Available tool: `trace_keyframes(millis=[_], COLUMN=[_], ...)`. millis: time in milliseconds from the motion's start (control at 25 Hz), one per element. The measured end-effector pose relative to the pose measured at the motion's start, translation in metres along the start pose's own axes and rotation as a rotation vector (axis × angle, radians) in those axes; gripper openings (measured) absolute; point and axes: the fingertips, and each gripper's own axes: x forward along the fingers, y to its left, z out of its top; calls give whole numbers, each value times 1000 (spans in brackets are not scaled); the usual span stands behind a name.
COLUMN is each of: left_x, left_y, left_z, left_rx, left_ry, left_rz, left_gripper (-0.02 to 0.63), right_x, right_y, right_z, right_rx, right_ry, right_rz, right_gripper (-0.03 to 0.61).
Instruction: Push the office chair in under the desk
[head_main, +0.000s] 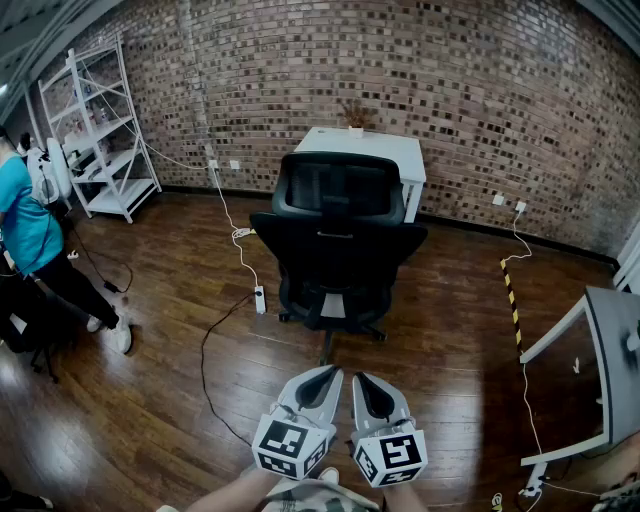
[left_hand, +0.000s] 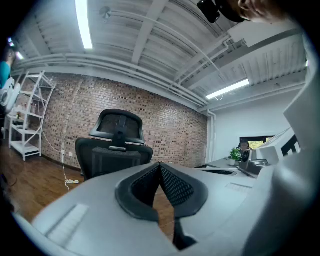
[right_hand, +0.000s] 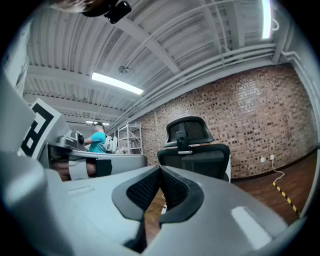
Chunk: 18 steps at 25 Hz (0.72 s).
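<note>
A black office chair (head_main: 338, 240) stands on the wooden floor with its back toward me, in front of a small white desk (head_main: 362, 152) against the brick wall. The chair's seat is outside the desk. My left gripper (head_main: 329, 371) and right gripper (head_main: 358, 377) hang side by side low in the head view, well short of the chair. Both are shut with nothing between the jaws. The chair (left_hand: 114, 145) fills the left-centre of the left gripper view, beyond the left gripper (left_hand: 160, 165). In the right gripper view the chair (right_hand: 192, 147) rises behind the right gripper (right_hand: 160, 169).
A white power strip (head_main: 259, 298) and cables lie on the floor left of the chair. A person in a teal shirt (head_main: 28, 235) stands at far left by white shelving (head_main: 103, 140). A grey table (head_main: 607, 350) is at right; yellow-black tape (head_main: 512, 298) marks the floor.
</note>
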Motion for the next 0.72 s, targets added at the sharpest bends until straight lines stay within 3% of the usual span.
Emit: trace_keyframes(millis=[320,720], left_x=[27,96], left_y=[29,94], left_z=[15,34], left_rx=[-26,-34], left_ry=[-25,-53], left_rz=[11,-13], left_gripper=[12,12], right_x=[33,120], right_y=[-7,-35], right_z=[20,35], right_rx=[-67,-110], right_ry=[-8,-13], right_rz=[38,29], right_gripper=[0,0])
